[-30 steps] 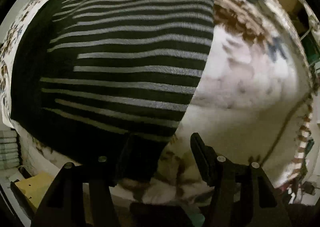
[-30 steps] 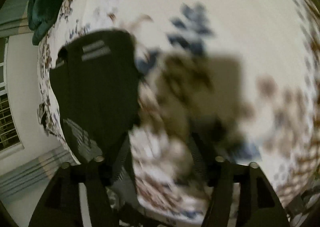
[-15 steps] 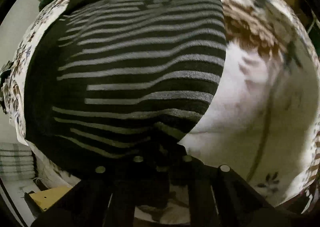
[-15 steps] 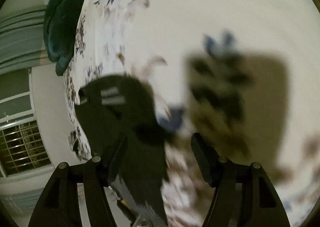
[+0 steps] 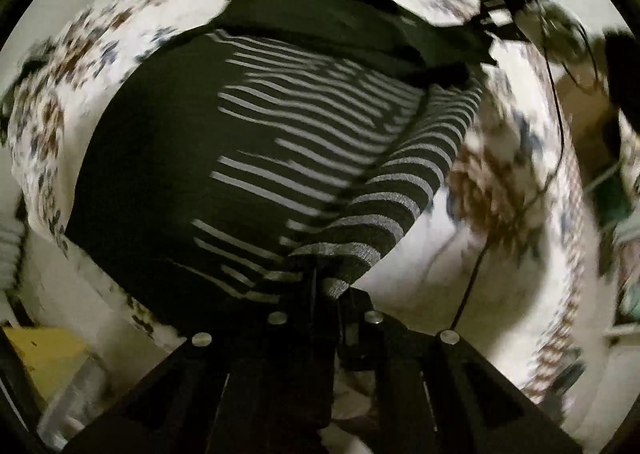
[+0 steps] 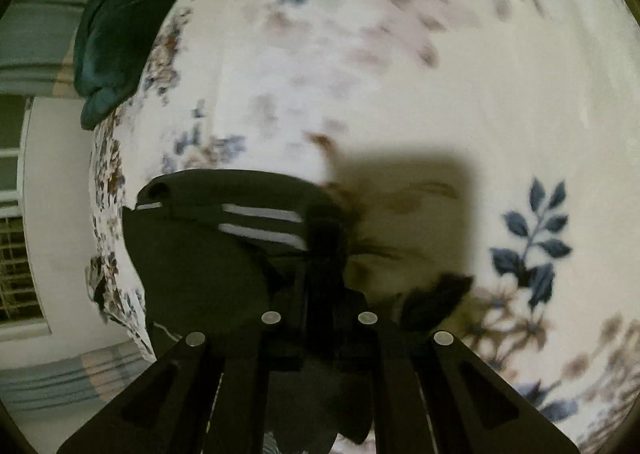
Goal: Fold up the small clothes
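A black garment with grey stripes [image 5: 288,158] lies on a floral bedsheet [image 5: 500,254]. My left gripper [image 5: 326,286] is shut on its near right corner and lifts that edge, so a striped strip [image 5: 400,190] folds up over the body. In the right wrist view, my right gripper [image 6: 324,254] is shut on the far edge of the same black garment [image 6: 200,262], beside two white stripes [image 6: 260,222]. The right gripper also shows far off in the left wrist view [image 5: 508,10], at the garment's far corner.
A dark green cloth [image 6: 116,26] lies at the sheet's [image 6: 400,94] far left edge. A black cable [image 5: 556,134] runs across the sheet on the right. A yellow box [image 5: 44,350] sits below the bed edge at left. A window with bars [image 6: 16,274] is at left.
Both grippers went from open to shut on the garment's edges. The left one has lifted its corner, raising a fold; the right one moved onto the far edge.
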Tool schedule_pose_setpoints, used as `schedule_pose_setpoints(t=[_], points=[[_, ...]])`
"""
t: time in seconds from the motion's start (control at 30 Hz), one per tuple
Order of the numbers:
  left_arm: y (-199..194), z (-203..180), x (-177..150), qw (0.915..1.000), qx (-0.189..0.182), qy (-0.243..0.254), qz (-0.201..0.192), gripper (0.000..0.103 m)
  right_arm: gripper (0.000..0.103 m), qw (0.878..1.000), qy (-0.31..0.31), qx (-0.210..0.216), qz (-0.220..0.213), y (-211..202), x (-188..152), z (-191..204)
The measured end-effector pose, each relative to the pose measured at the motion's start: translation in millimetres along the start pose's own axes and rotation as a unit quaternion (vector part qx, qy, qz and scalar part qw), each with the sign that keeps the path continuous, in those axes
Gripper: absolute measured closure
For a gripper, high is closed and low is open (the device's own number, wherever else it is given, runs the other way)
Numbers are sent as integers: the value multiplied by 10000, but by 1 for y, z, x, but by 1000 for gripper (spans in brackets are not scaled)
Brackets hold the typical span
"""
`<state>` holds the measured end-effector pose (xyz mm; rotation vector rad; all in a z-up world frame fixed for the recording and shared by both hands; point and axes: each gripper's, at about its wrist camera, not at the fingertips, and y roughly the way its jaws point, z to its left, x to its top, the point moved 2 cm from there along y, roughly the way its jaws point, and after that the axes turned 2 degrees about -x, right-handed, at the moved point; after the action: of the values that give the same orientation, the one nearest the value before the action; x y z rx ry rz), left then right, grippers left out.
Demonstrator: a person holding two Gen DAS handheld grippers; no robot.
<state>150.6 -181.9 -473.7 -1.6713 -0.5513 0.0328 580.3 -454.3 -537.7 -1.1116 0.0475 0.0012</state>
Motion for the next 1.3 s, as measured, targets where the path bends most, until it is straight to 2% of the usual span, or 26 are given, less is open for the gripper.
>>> schedule_pose_setpoints(t=[0.2,0.33,0.43,0.6,0.73,0.83,0.9,0.97,1.03,1.07,1.1,1.13,1.2,1.3], points=[[-18,74,26,9956,-553,-762,-28,98,95,9985,-495,-236,-84,-25,5,101],[-21,135,39,9905,-733,-1167,-25,98,95,9962,-733,-458,-61,-10,14,189],[-19,179,44,9845,-868,-1527,-17,98,95,9944,-852,-624,-26,20,24,256],[2,244,49,9769,-955,-1914,19,98,95,9902,-1035,-935,40,98,42,361],[23,291,48,9655,-1071,-2374,75,98,95,9839,-1200,-1313,158,162,43,416],[44,320,44,9560,-1228,-2651,256,97,95,9792,-1223,-1603,234,205,41,440],[55,338,39,9550,-1036,-2747,426,95,95,9780,-1140,-1719,298,225,42,442],[60,357,32,9503,-977,-2899,578,95,91,9775,-1054,-1785,395,236,43,439],[57,375,26,9474,-841,-3019,655,96,78,9811,-903,-1637,504,236,42,433],[52,383,24,9465,-867,-3045,623,93,61,9834,-870,-1457,640,233,39,431],[48,387,24,9469,-847,-3041,608,86,49,9846,-840,-1349,722,229,36,428],[43,388,25,9483,-862,-2998,578,81,46,9861,-790,-1243,764,222,30,425],[33,385,32,9547,-897,-2796,493,53,45,9880,-804,-1039,811,206,13,417],[23,369,48,9662,-948,-2367,377,49,44,9888,-772,-840,967,183,-27,397]])
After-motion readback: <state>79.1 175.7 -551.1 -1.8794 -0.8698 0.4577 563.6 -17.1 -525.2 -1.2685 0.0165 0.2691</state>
